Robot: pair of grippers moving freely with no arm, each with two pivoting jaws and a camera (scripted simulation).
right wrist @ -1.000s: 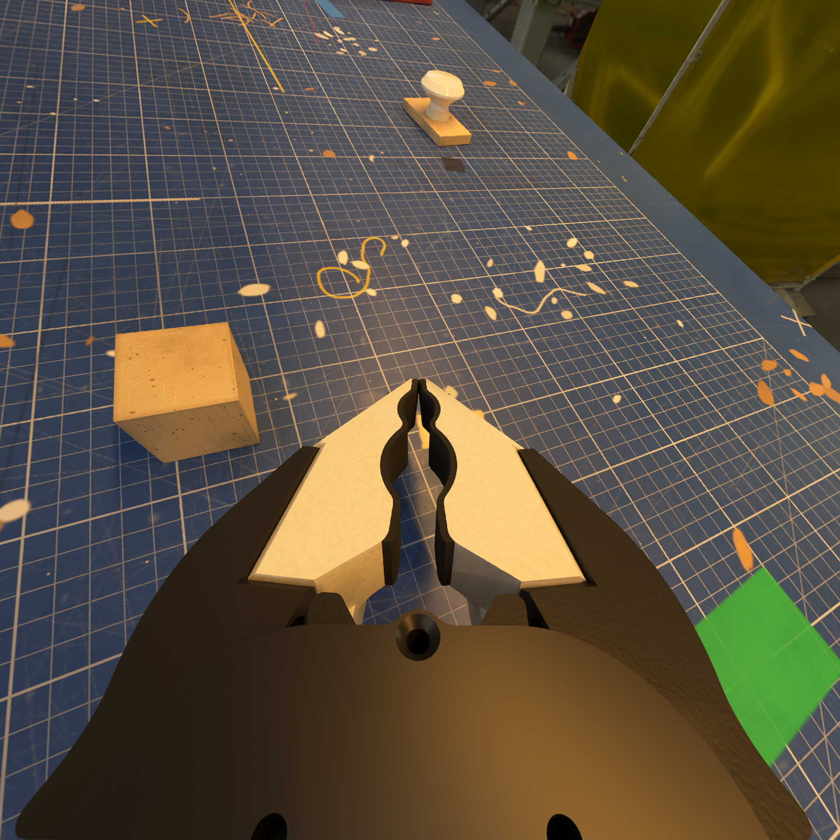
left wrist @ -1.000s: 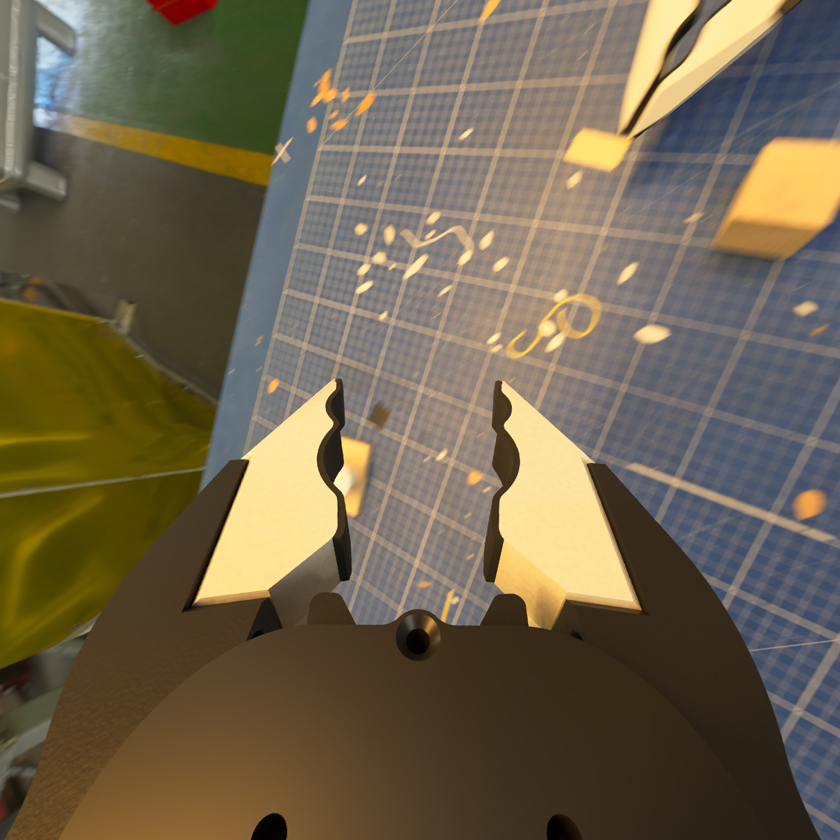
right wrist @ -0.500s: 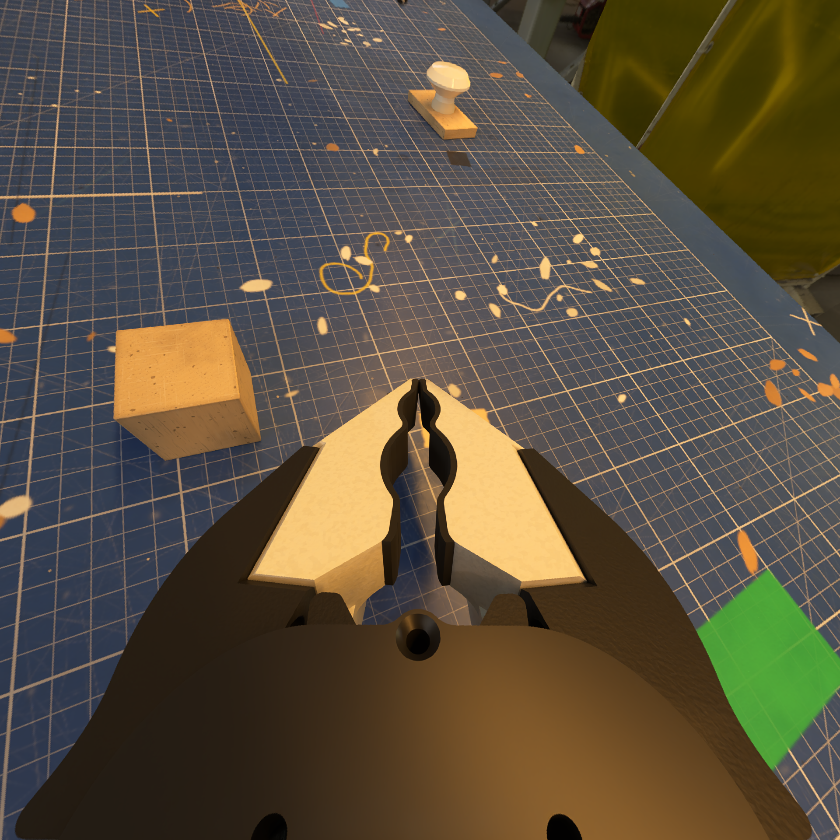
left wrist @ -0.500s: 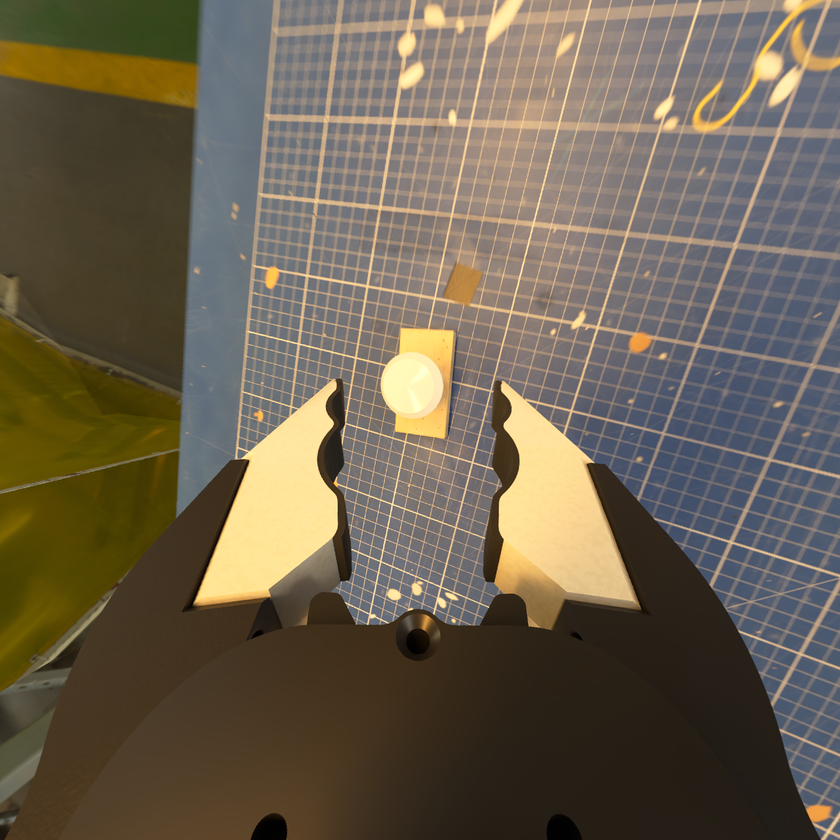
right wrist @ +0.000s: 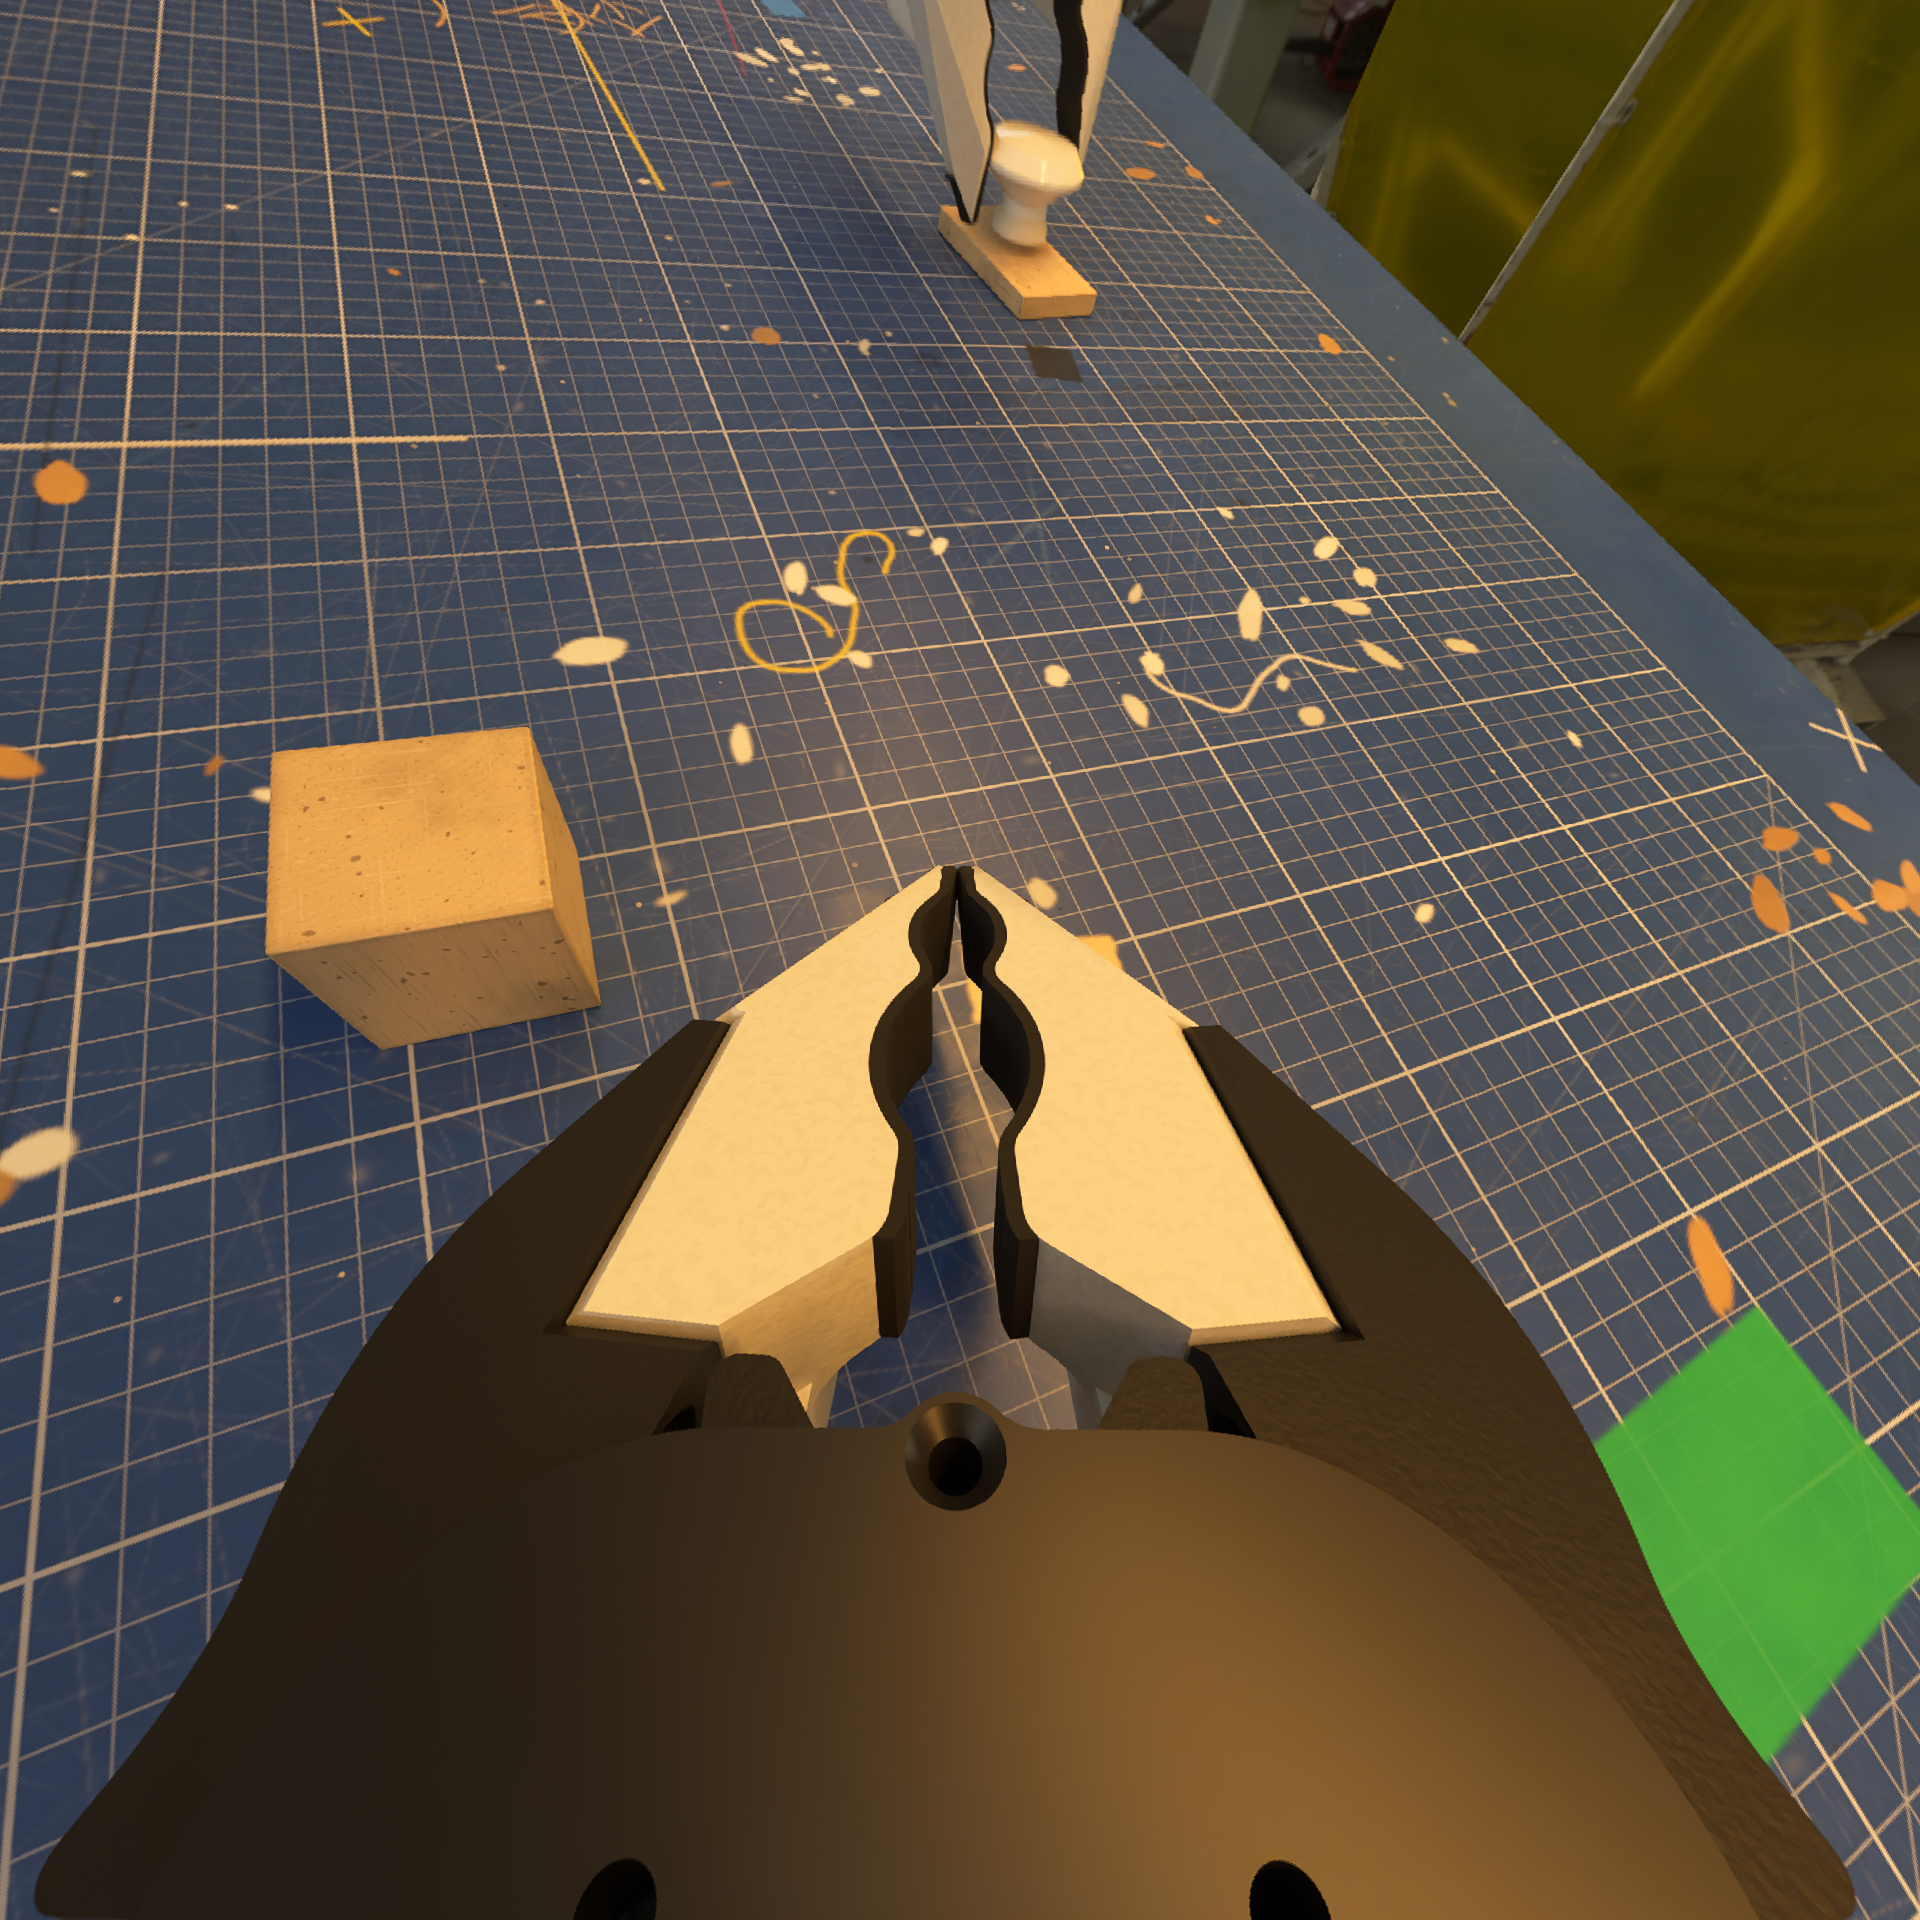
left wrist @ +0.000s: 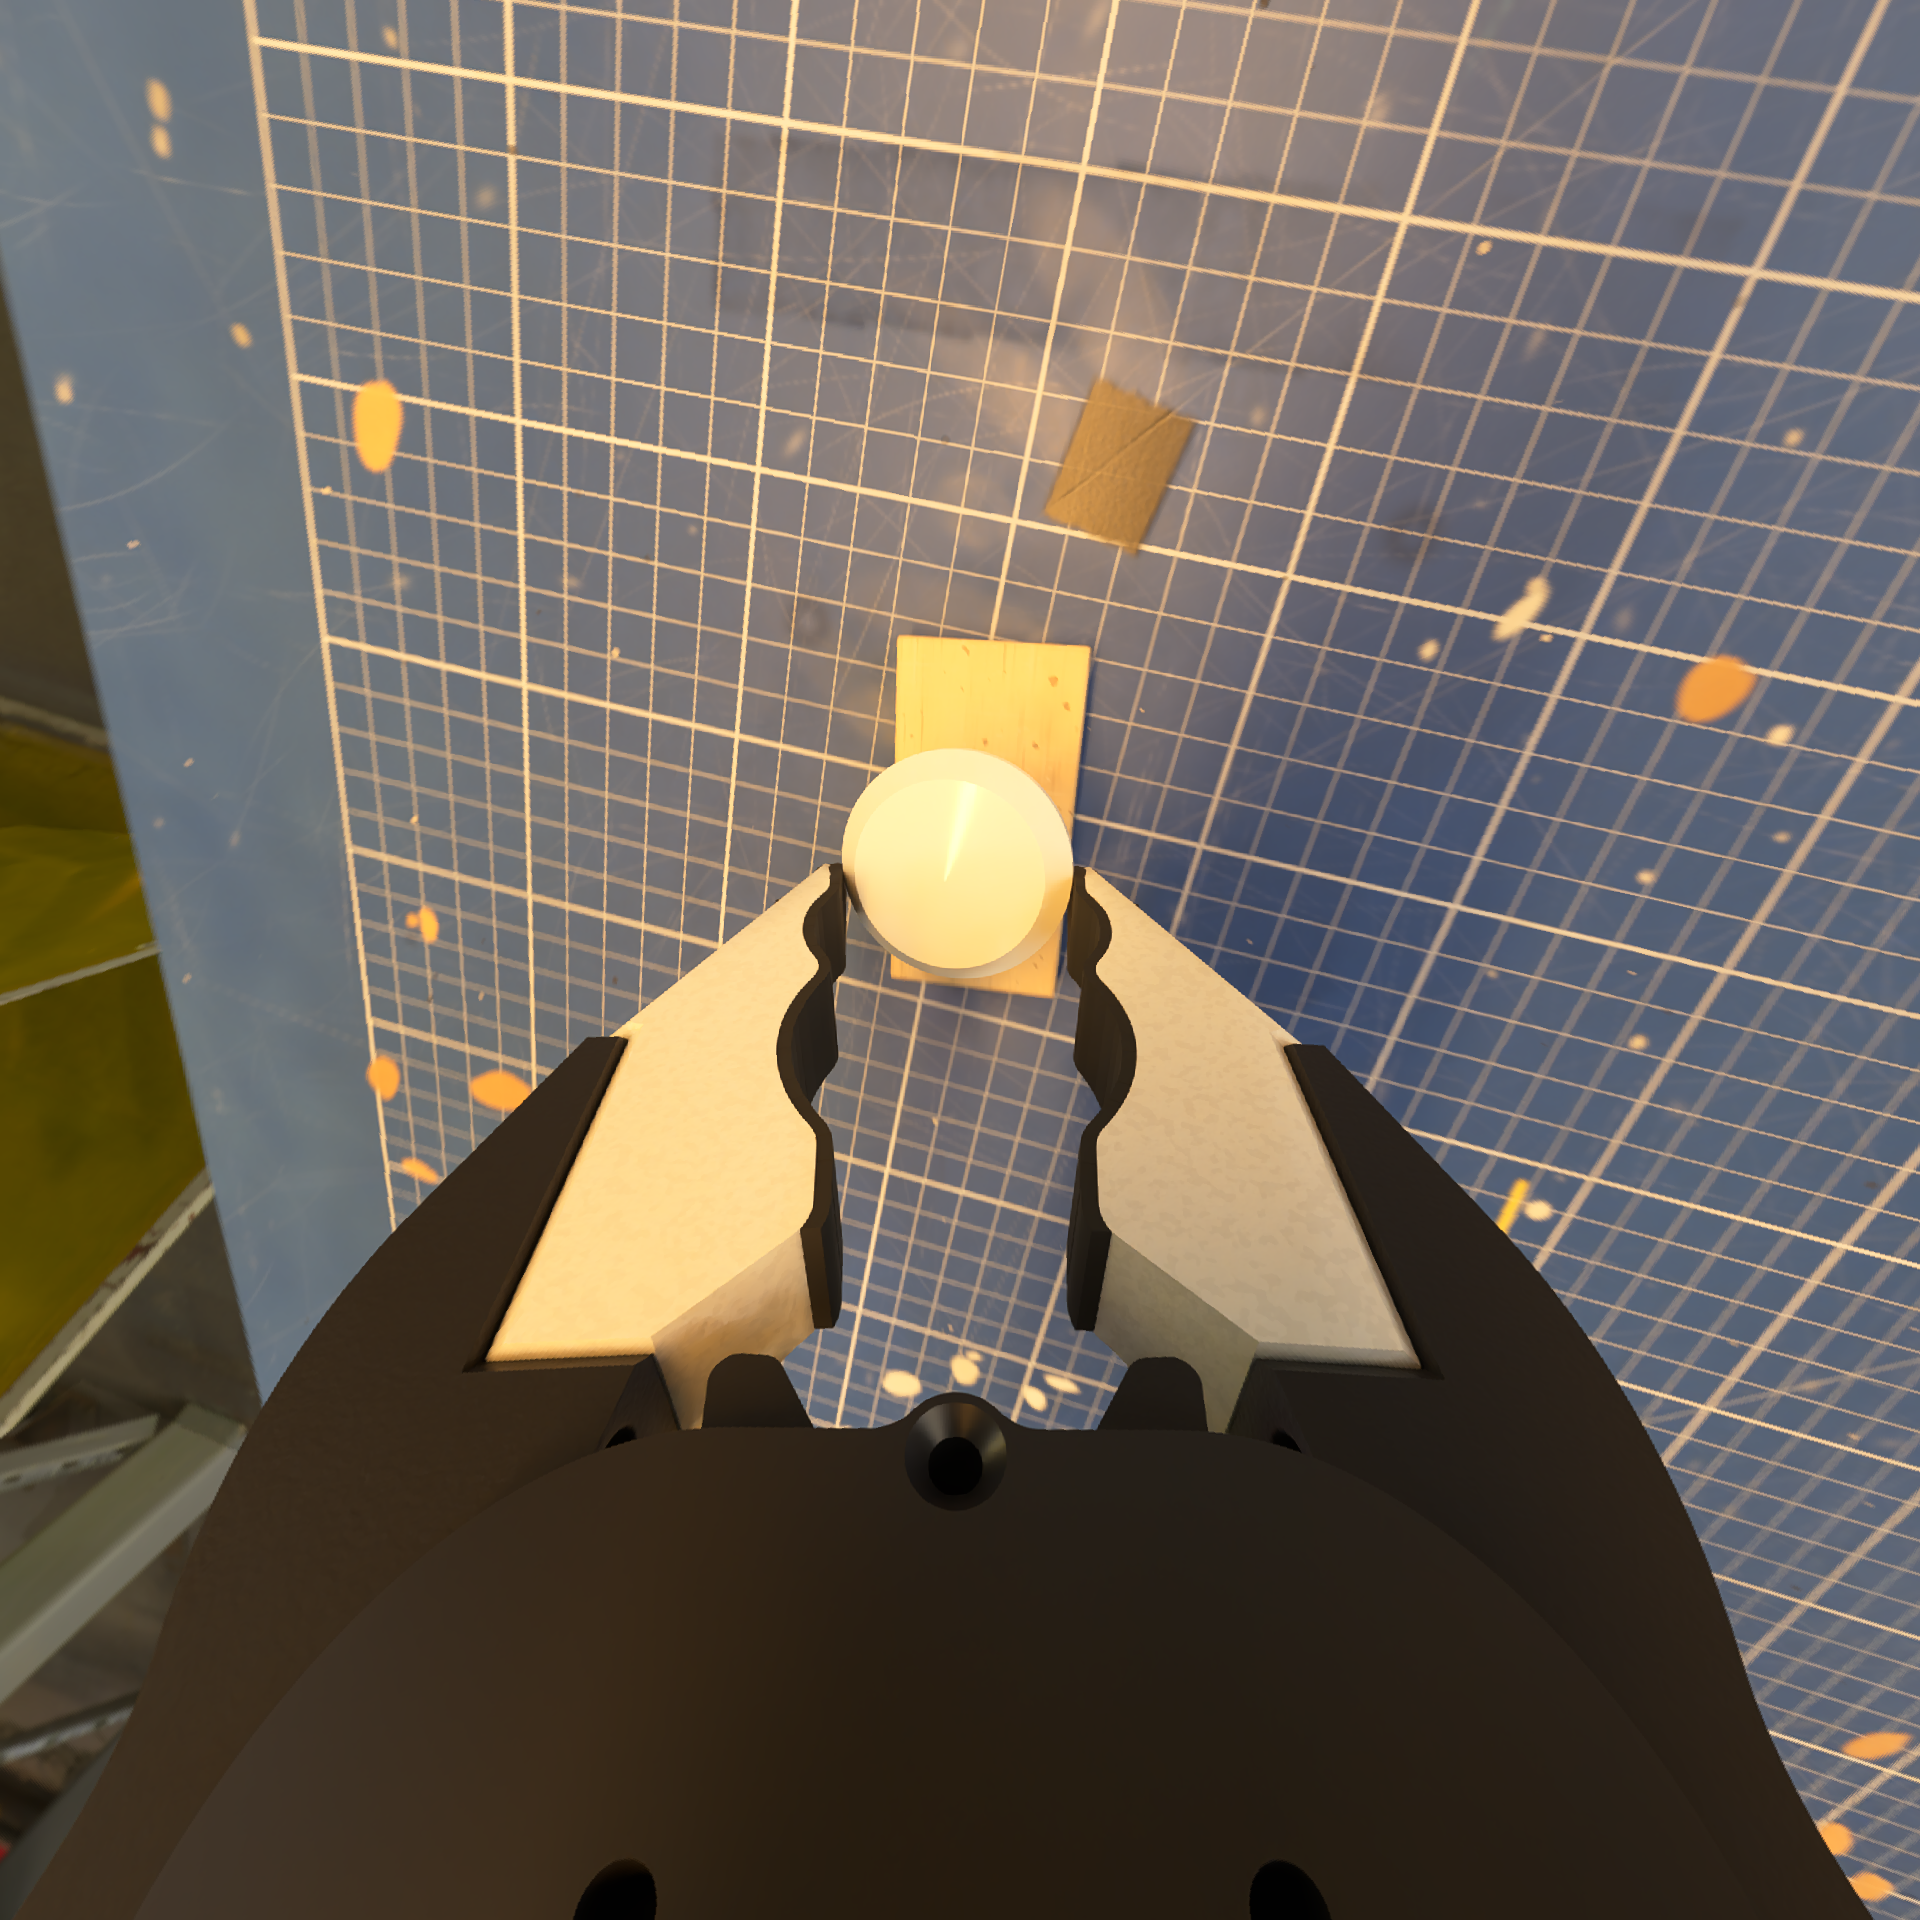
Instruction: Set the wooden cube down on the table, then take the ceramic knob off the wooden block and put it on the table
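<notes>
The white ceramic knob (left wrist: 956,862) stands on a flat wooden block (left wrist: 992,696) near the table's edge. My left gripper (left wrist: 954,894) points down over it, and both fingertips press the sides of the knob's head. The right wrist view shows the same knob (right wrist: 1034,166), the block (right wrist: 1023,270) and the left gripper's fingers (right wrist: 966,114) at the far end. The wooden cube (right wrist: 416,873) rests on the blue grid mat, left of my right gripper (right wrist: 956,878), which is shut, empty and low over the mat.
The table's edge (left wrist: 135,623) runs close to the left of the block, with a yellow curtain (right wrist: 1714,260) beyond it. A tan tape patch (left wrist: 1117,462) lies past the block. A green square (right wrist: 1766,1507) marks the mat at the near right.
My left gripper has swung over the knob, come down and closed its fingers onto the knob's head. The right gripper and the cube have barely moved.
</notes>
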